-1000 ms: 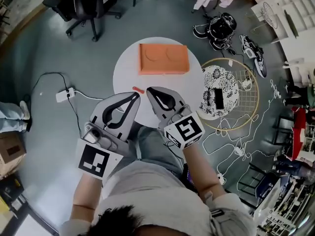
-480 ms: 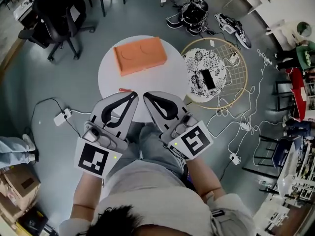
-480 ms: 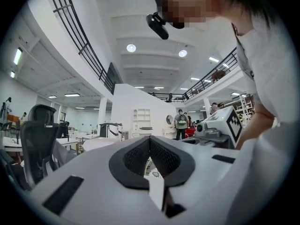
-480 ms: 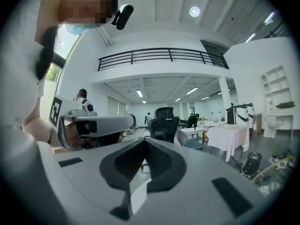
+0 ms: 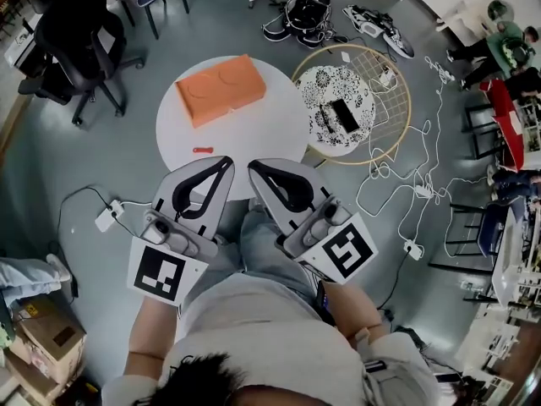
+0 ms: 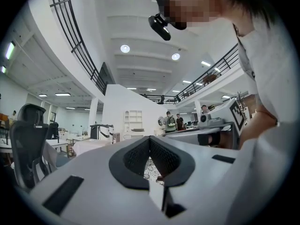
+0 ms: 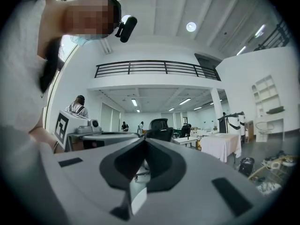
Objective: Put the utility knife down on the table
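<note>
A small red utility knife (image 5: 203,150) lies on the round white table (image 5: 254,134), near its front left edge. It is apart from both grippers. An orange box (image 5: 220,89) rests on the table's far side. My left gripper (image 5: 226,162) and right gripper (image 5: 254,167) are held side by side over the person's lap, with their tips at the table's near edge. Both are shut with nothing between the jaws. In the left gripper view (image 6: 150,138) and the right gripper view (image 7: 143,139), the jaws meet and point up into the room.
A round wire-rimmed stand (image 5: 397,100) holding a patterned plate (image 5: 338,100) stands right of the table. Cables (image 5: 406,184) trail across the floor at right. A power strip (image 5: 107,218) lies at left, office chairs (image 5: 68,32) at far left, and cardboard boxes (image 5: 42,337) at lower left.
The head view has swung, so the table and knife have slid left and slightly down in the picture. Both grippers stay shut in nearly the same place; the knife still lies on the table.
</note>
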Motion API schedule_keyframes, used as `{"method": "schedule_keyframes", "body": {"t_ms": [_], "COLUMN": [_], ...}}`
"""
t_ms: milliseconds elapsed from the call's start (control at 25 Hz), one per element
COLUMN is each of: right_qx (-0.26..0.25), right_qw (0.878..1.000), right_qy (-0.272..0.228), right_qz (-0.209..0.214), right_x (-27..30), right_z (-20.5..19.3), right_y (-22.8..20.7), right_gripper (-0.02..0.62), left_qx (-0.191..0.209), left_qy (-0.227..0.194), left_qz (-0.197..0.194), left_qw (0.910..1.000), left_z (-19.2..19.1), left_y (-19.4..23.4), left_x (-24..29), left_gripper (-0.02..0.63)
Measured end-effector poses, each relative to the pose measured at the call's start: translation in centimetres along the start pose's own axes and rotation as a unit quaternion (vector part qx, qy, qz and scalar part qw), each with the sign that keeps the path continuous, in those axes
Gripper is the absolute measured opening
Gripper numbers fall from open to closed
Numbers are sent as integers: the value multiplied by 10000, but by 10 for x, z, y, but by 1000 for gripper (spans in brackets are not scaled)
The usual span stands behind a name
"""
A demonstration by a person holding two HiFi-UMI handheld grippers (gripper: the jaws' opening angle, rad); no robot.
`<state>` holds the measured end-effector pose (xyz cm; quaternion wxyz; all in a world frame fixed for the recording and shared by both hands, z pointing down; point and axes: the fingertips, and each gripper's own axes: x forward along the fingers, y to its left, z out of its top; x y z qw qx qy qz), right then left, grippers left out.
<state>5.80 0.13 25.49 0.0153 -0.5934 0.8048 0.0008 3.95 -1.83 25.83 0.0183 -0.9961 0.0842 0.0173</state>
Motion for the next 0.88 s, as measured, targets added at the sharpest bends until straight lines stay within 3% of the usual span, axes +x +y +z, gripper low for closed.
{"method": "schedule_keyframes", "body": {"t_ms": [880], "right_qx": [-211], "right_qw": [9995], "right_qy": [-248], "right_qz": [29], "right_x": [-25], "right_z": [22], "right_y": [22], "right_gripper": [8], "left_qx": [45], "left_qy": [-61], "left_qz": [29], "left_qw": [10000], "left_z": [11], "left_y": [-27], "left_x": [-18], "left_gripper": [11]}}
